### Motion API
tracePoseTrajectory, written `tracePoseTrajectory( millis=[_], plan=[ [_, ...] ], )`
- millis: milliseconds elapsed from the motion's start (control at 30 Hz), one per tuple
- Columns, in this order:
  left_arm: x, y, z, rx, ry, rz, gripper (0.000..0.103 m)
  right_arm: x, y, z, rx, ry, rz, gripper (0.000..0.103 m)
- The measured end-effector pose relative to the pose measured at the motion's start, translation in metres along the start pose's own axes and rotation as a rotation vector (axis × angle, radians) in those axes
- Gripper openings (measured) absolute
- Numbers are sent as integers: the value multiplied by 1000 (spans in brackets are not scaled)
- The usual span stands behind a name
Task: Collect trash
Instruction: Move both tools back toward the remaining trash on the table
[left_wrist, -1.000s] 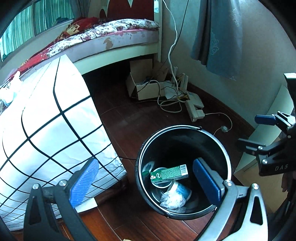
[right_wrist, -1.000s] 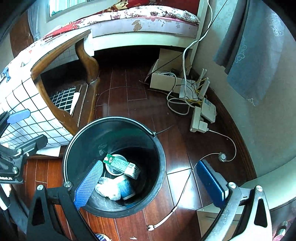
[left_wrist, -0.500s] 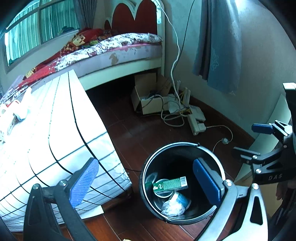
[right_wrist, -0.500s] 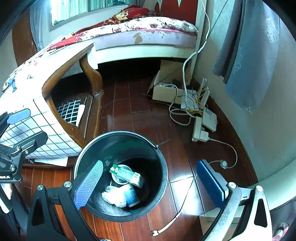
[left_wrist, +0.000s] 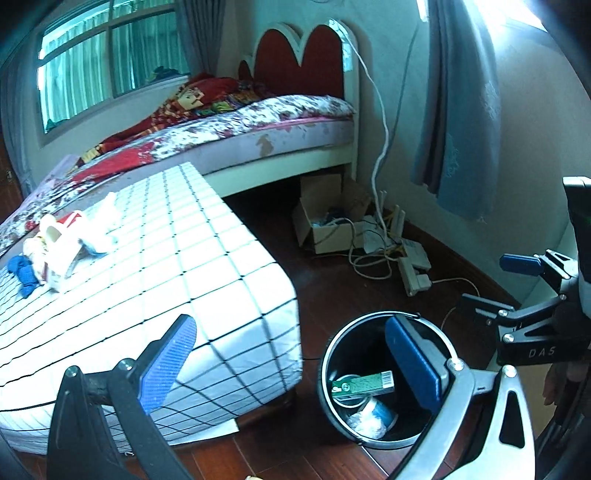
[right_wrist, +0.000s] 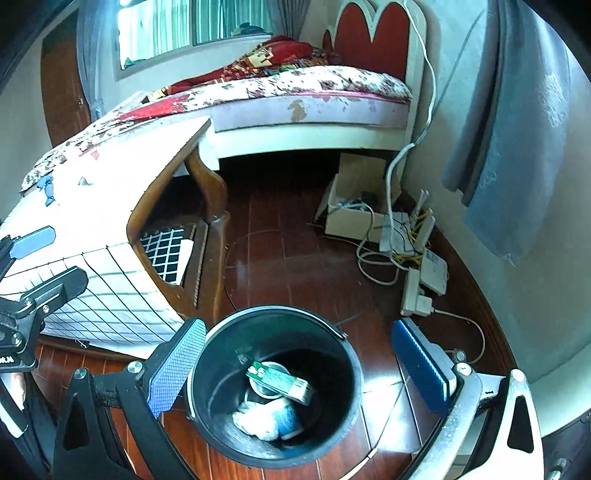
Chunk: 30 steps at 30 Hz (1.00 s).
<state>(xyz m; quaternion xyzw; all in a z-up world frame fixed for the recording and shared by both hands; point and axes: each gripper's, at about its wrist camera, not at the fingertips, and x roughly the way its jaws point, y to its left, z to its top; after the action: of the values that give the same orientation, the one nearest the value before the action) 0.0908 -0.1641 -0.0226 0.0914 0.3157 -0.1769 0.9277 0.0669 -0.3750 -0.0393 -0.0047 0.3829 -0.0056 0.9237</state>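
A black bin (left_wrist: 327, 356) stands on the floor, holding a green box (left_wrist: 364, 384) and a crumpled white and blue wad (left_wrist: 369, 419). On the table's checked cloth (left_wrist: 192, 258) lies a pile of trash (left_wrist: 59, 242): white scraps, a red-rimmed cup, blue crumpled bits. My left gripper (left_wrist: 291, 332) hangs open and empty between the table's corner and the bin. The right gripper (left_wrist: 495, 284) shows at the right edge. In the right wrist view my right gripper (right_wrist: 297, 332) is open and empty above the bin (right_wrist: 334, 334), with the green box (right_wrist: 280, 378) inside. The left gripper (right_wrist: 48, 262) is at the left.
A bed (left_wrist: 258, 125) with a red headboard lies behind the table. A cardboard box (left_wrist: 325, 225), tangled cables (left_wrist: 369, 258) and a power strip (left_wrist: 413, 275) sit on the dark wooden floor by the wall. A blue-grey curtain (left_wrist: 458, 122) hangs at the right.
Both grippers have risen and tilted up from the bin, which now looks smaller and lower. The tabletop with its trash pile has come into the left wrist view.
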Motion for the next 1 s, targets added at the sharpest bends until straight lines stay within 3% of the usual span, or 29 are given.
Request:
tracePoseTrajectory(
  millis=[433, 1000],
  plan=[
    [-20, 76, -5, -105, -28, 115, 102, 8, 79, 35, -100, -41, 89, 102],
    [-55, 192, -38, -262, -43, 287, 102, 24, 199, 73, -204, -78, 210, 102]
  ],
)
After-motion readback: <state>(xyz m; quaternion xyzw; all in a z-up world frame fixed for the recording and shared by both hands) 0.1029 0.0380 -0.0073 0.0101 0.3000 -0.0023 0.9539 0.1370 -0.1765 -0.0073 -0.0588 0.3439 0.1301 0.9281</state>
